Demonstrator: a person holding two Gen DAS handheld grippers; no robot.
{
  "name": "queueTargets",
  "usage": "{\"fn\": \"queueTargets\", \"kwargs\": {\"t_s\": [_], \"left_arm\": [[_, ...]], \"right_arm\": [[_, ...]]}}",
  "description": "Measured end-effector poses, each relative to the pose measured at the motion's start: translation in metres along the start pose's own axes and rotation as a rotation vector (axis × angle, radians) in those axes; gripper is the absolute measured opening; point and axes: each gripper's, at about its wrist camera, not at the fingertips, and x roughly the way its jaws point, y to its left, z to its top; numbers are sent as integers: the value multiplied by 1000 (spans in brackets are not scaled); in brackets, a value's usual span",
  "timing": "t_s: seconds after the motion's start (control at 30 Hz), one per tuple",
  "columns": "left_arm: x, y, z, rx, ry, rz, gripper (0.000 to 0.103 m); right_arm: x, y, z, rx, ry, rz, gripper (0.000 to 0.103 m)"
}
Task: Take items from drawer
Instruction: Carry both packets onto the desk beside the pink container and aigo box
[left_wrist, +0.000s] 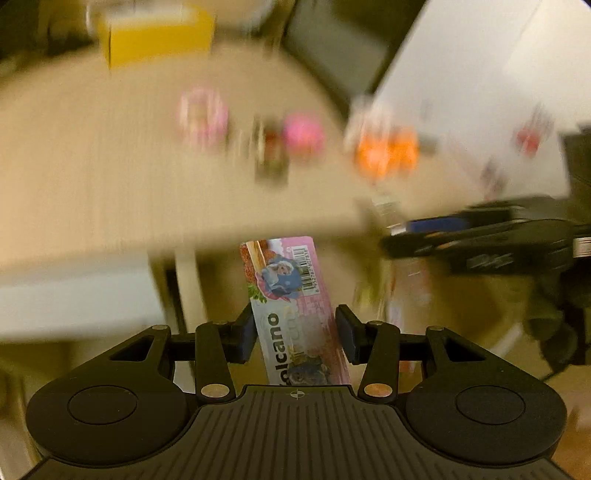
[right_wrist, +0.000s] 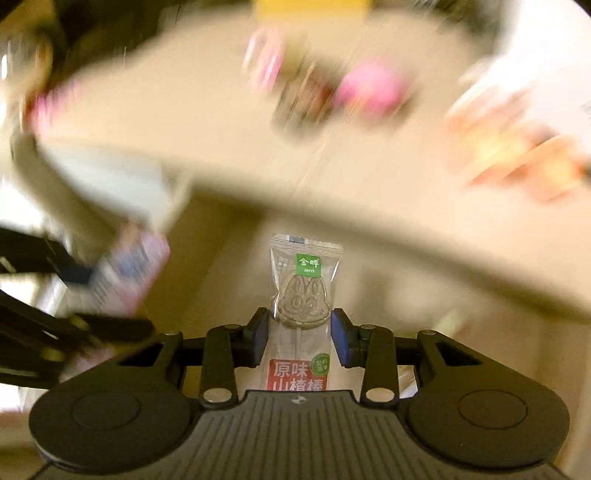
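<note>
- Left gripper (left_wrist: 297, 334): fingers clamped on a pink "Volcano" snack packet (left_wrist: 291, 295), which stands up out of the pads, barcode end uppermost. Packet is clear of the drawer and in the air.
- Right gripper (right_wrist: 295, 338): fingers pressed against both sides of a clear-wrapped hawthorn lollipop (right_wrist: 303, 295), rabbit-face disc just above the pads, red label below them. Also carried, not resting on anything.
- Everything past the fingers is heavily smeared; the drawer itself cannot be made out in either view.
- Beige surface (left_wrist: 92, 147) fills the upper part of both views. Already on it, blurred: a pink-and-white packet (left_wrist: 203, 116), a dark packet (left_wrist: 271, 147), a pink item (left_wrist: 304, 136), an orange item (left_wrist: 386, 151). Yellow box (left_wrist: 159, 33) at the far side.
- Step in hand, as judged: carry both items up and over the near edge of the surface, then set them down.
- To do it well: keep both grips firm, since the wrappers are slick and the lollipop is held by thin film; lift each item fully above the edge before moving in.
- Edges: the near edge of the surface (right_wrist: 332, 218) sits just above both held items in view, so a low approach could catch the packet tops.
- Open room: the bare stretch at the left of the surface looks widest; the items lie clustered toward the middle and right.
- The other gripper's dark body (left_wrist: 480, 240) is near at the right of the left view; keep the two apart.
</note>
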Motion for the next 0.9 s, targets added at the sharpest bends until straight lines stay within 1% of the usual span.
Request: {"fn": "queueTargets", "kwargs": {"t_s": [0.07, 0.1, 0.17, 0.2, 0.23, 0.3, 0.33, 0.37, 0.4, 0.43, 0.47, 0.53, 0.63, 0.67, 0.77, 0.8, 0.9], "left_arm": [[-13, 1, 30, 22, -89, 26, 49], [-15, 3, 41, 32, -115, 45, 50], [-11, 11, 61, 31, -138, 92, 50], [-4, 18, 68, 17, -137, 121, 50], [2, 25, 73, -1, -136, 145, 50], [17, 41, 81, -42, -136, 189, 50], [24, 47, 83, -64, -130, 213, 50], [33, 55, 87, -87, -120, 236, 50], [41, 61, 90, -108, -106, 256, 50], [47, 67, 89, -125, -92, 271, 50], [52, 71, 89, -139, -81, 281, 50], [63, 77, 88, -158, -64, 285, 50], [76, 83, 86, -187, -71, 266, 50], [78, 82, 86, -182, -92, 267, 50], [82, 81, 88, -180, -109, 272, 48], [83, 80, 89, -174, -111, 266, 48], [83, 78, 92, -165, -112, 264, 48]], "right_arm": [[-44, -24, 26, 34, -137, -50, 36], [-62, -64, 36, 47, -185, -83, 36], [-83, -85, 56, 73, -253, -158, 36], [-77, -95, 77, 91, -269, -195, 36], [-89, -102, 89, 116, -272, -231, 36], [-76, -122, 101, 178, -261, -279, 36], [-72, -113, 97, 209, -253, -292, 36], [-62, -127, 99, 247, -239, -308, 36], [-59, -118, 70, 276, -228, -320, 36], [-49, -127, 65, 302, -215, -331, 36], [-53, -132, 66, 325, -199, -341, 36], [-34, -145, 66, 354, -157, -351, 36], [-10, -156, 67, 356, -115, -354, 36], [-3, -159, 68, 358, -102, -352, 36], [13, -161, 74, 336, -76, -351, 33], [17, -161, 76, 323, -70, -352, 32], [24, -158, 84, 275, -73, -361, 32]]}}
